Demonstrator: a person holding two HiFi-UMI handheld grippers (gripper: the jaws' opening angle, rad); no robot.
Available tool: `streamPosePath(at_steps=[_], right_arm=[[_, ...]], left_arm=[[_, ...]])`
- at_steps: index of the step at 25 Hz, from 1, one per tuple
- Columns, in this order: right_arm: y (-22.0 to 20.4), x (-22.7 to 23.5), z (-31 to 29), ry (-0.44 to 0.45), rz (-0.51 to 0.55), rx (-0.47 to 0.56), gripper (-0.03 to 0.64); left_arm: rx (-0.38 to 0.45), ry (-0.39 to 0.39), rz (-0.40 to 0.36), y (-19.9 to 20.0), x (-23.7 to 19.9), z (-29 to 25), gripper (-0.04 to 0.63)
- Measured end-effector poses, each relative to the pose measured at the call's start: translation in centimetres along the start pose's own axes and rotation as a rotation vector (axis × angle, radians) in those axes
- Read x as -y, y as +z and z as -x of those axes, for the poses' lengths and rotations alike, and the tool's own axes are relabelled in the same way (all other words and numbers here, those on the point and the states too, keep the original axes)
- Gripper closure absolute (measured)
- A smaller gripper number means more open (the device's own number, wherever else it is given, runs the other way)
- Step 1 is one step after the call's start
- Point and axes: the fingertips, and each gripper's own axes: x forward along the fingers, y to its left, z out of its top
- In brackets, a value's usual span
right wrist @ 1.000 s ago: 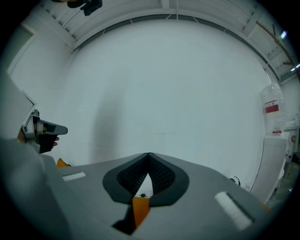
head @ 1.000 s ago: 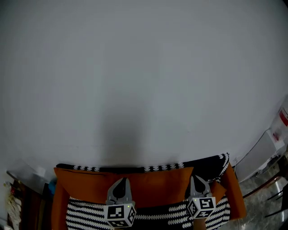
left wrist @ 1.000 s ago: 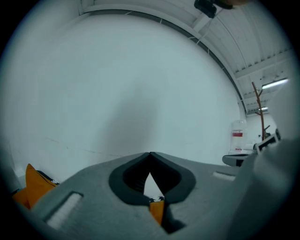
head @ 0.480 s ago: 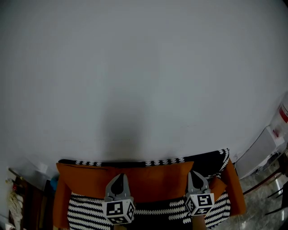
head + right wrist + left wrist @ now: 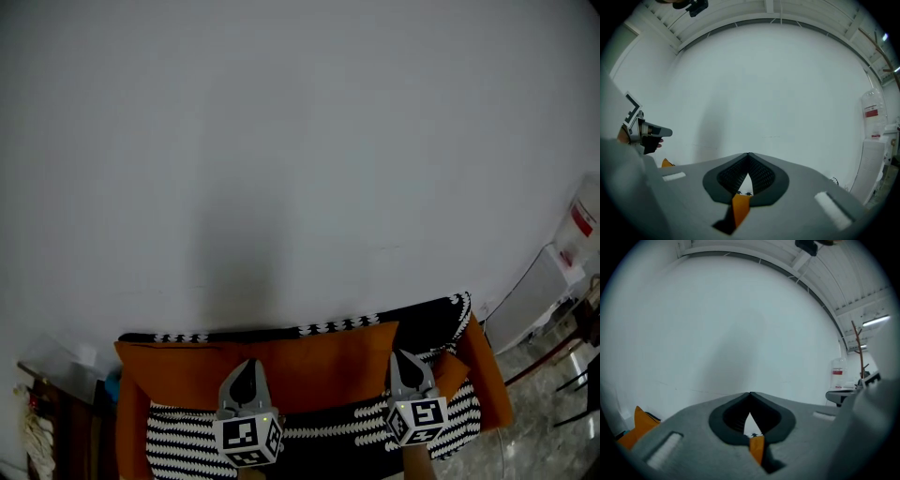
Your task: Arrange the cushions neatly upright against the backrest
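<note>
An orange cushion [image 5: 309, 375] fills the bottom of the head view, its upper edge against a black-and-white patterned cover [image 5: 427, 319] on the backrest. A black-and-white striped cushion face [image 5: 183, 441] lies just below it. My left gripper [image 5: 246, 367] is shut on the orange cushion's upper part at the left. My right gripper [image 5: 403, 358] is shut on it at the right. In the left gripper view [image 5: 750, 394] a strip of orange fabric [image 5: 757, 451] is pinched between the jaws. The right gripper view [image 5: 748, 154] shows the same orange fabric [image 5: 739, 208].
A plain white wall [image 5: 300, 159] rises behind the sofa. To the right are a white appliance [image 5: 536, 309], a bottle with a red label [image 5: 581, 225] and tiled floor [image 5: 525, 441]. Dark wooden furniture [image 5: 56, 412] stands at the left.
Both grippers and the orange cushion they hold have shifted slightly towards the wall. The jaws stay shut throughout.
</note>
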Motion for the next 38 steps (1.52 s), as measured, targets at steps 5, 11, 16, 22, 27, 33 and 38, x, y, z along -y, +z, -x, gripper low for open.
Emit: streamPosePath(at_steps=[5,11,16,22,27,33,38], right_arm=[[-0.6,0.2,2.6,-0.081,-0.017,-0.001,0.607],[-1.7,1.7,7.7,-0.245,-0.027,-0.017,0.585],[-3.0,3.4,12.6,-0.371,-0.028,-0.045,0.554],[-3.3,5.9,17.3,-0.497,-0.049,-0.049,0.467],[-3.3,8.0,19.4,-0.563,-0.045,-0.051,0.381],[-4.0,11.5,20.7,-0.593,-0.054,-0.053,0.351],[-5.4,16.0,19.7,-0.553,-0.062,-0.077,0.337]], left_arm=[[-0.020,-0.091,-0.015,-0.7,1.1,-0.6,0.591],[-0.044,-0.243,-0.013,-1.9,4.3,-1.0,0.591],[-0.062,-0.362,-0.014,-3.1,7.9,-1.0,0.591],[-0.068,-0.480,-0.007,-3.6,12.5,-0.3,0.484],[-0.071,-0.546,0.006,-3.9,15.5,-0.3,0.418],[-0.095,-0.581,0.007,-5.2,19.3,-1.2,0.387],[-0.121,-0.562,-0.021,-6.9,23.5,-2.9,0.382]])
